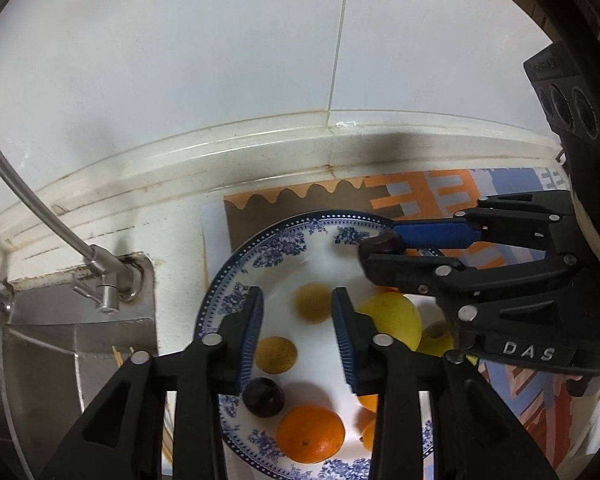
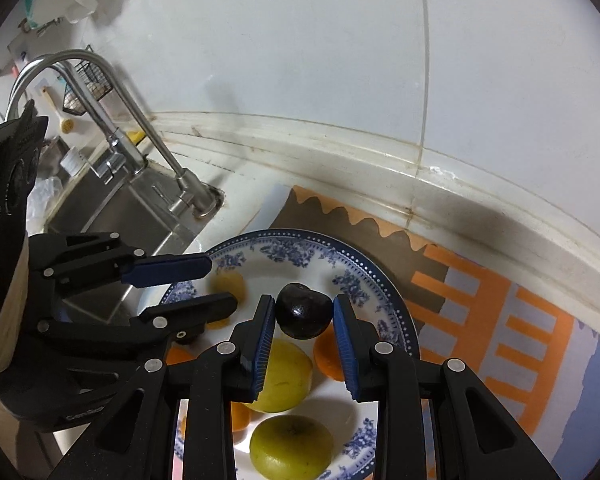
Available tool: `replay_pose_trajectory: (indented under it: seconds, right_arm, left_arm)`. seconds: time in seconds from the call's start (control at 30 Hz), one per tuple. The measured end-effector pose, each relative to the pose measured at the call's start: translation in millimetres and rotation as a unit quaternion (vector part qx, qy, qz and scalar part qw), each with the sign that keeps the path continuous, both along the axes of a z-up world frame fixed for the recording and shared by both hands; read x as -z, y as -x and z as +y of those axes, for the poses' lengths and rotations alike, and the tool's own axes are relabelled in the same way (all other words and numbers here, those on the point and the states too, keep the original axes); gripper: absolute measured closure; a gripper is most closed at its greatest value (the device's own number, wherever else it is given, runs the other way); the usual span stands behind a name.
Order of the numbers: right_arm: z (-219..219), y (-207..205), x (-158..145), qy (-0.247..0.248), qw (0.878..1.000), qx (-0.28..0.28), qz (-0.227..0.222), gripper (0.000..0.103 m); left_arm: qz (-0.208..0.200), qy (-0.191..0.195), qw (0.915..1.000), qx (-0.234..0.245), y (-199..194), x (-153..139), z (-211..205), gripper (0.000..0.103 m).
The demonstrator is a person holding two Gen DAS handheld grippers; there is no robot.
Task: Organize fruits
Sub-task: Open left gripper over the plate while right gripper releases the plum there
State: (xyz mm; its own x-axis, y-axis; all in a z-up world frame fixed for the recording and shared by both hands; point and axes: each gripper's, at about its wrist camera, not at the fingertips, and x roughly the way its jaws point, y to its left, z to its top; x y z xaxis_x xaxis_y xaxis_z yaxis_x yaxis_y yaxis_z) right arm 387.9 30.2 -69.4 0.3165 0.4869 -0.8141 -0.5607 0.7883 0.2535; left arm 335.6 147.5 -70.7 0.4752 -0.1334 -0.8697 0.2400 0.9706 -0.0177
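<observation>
A blue-and-white patterned plate [image 1: 268, 240] [image 2: 284, 248] holds several fruits. In the right wrist view my right gripper [image 2: 304, 312] is shut on a dark plum [image 2: 303, 311] and holds it above the plate, over a yellow-green apple [image 2: 286, 376], a second green apple [image 2: 291, 446] and an orange [image 2: 329, 354]. In the left wrist view my left gripper [image 1: 297, 312] is open and empty above the plate, with a brownish fruit [image 1: 313, 302] between its fingers further off. Another brown fruit [image 1: 276, 354], a dark plum [image 1: 263, 397], an orange [image 1: 310, 433] and a yellow apple [image 1: 392, 320] lie on the plate.
The plate stands on an orange, blue and brown patterned mat [image 2: 492, 312]. A steel sink [image 2: 120, 208] with a curved faucet [image 2: 112, 92] is to the left. A white tiled wall [image 1: 220, 60] with a raised ledge runs behind.
</observation>
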Motion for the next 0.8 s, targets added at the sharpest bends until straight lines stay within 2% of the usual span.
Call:
replay_pose_trajectory:
  seconds: [0.2,0.27,0.33,0.53,0.63,0.8]
  right_arm:
    - [-14.0,8.9,-6.0,-0.012,1.000,0.022,-0.008,0.071]
    - [-18.7,15.6,-11.1,-0.015,0.999,0.028,-0.016,0.067]
    - [-22.7,23.4,-18.6,-0.016,0.999,0.032,-0.031,0.063]
    - [-43.2,63.8,-44.8,-0.022,0.995,0.060,-0.080,0.062]
    - [-57.0,91.5,-58.2,-0.021,0.989,0.084,-0.116,0.050]
    - [-80.7,136.6,-76.1,-0.010,0.977,0.127,-0.171,0.042]
  left_arm:
    - [-0.030,-0.026,0.9990,-0.017,15.6,-15.2,-1.9,0.066]
    - [-0.049,-0.034,0.9980,-0.020,24.9,-24.1,-4.9,0.063]
    - [-0.066,-0.043,0.9965,-0.028,34.6,-33.3,-7.5,0.061]
    - [-0.128,-0.048,0.9898,-0.039,79.1,-63.6,-15.9,0.051]
    - [-0.146,-0.042,0.9875,-0.041,100.2,-72.1,-22.5,0.049]
    - [-0.181,-0.033,0.9817,-0.051,144.1,-85.8,-35.9,0.043]
